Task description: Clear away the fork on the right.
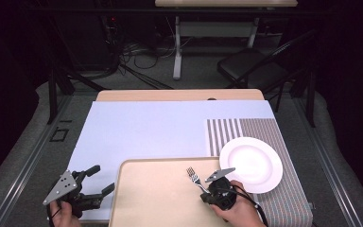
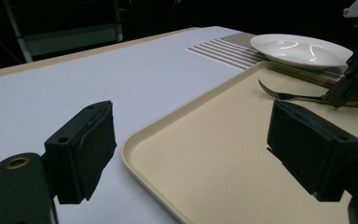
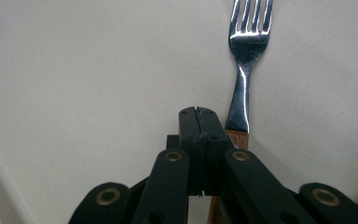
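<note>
A fork (image 1: 193,175) with a wooden handle lies on the beige tray (image 1: 146,198), tines pointing away from me. My right gripper (image 1: 203,188) sits low over the handle end. In the right gripper view its jaws are shut, pad against pad (image 3: 198,114). The fork (image 3: 247,46) lies just right of the tips and its handle runs under the gripper, not between the pads. My left gripper (image 1: 103,178) hovers open at the tray's left edge with nothing between its fingers (image 2: 86,149). The left gripper view shows the fork (image 2: 289,96) and the right gripper (image 2: 349,84) across the tray (image 2: 214,158).
A white plate (image 1: 251,164) rests on a striped placemat (image 1: 264,127) right of the tray, also seen as the plate (image 2: 303,49). A pale blue cover (image 1: 146,132) spreads over the table beyond the tray. A folding chair and cables lie past the far edge.
</note>
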A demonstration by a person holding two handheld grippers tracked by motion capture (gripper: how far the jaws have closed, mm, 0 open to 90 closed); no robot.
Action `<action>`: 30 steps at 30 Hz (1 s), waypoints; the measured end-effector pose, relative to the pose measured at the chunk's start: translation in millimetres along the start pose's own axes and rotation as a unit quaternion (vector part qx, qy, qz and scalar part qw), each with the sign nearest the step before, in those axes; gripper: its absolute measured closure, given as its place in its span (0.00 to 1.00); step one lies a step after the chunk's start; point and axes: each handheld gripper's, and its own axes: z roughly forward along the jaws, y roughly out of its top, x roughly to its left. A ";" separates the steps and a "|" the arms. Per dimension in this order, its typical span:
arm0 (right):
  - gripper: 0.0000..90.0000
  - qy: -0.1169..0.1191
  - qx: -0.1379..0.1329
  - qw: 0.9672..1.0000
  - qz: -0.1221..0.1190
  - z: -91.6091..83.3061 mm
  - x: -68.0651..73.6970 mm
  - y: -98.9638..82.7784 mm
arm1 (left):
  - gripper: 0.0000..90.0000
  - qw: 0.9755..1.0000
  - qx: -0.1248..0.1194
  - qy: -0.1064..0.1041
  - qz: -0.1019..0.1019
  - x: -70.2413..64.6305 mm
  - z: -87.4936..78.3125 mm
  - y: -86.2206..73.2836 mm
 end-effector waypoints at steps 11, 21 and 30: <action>1.00 -0.016 0.002 1.000 0.014 -0.9 -5.2 -1.2 | 0.17 1.000 0.000 0.001 0.001 0.0 -0.6 0.1; 1.00 -0.031 0.002 0.999 0.033 -6.5 -14.7 -4.9 | 0.17 1.000 0.000 0.001 0.000 0.2 -0.8 0.0; 1.00 -0.045 -0.004 0.998 0.047 -12.8 -23.3 -9.3 | 0.17 1.000 0.000 0.000 0.000 0.1 -0.8 0.0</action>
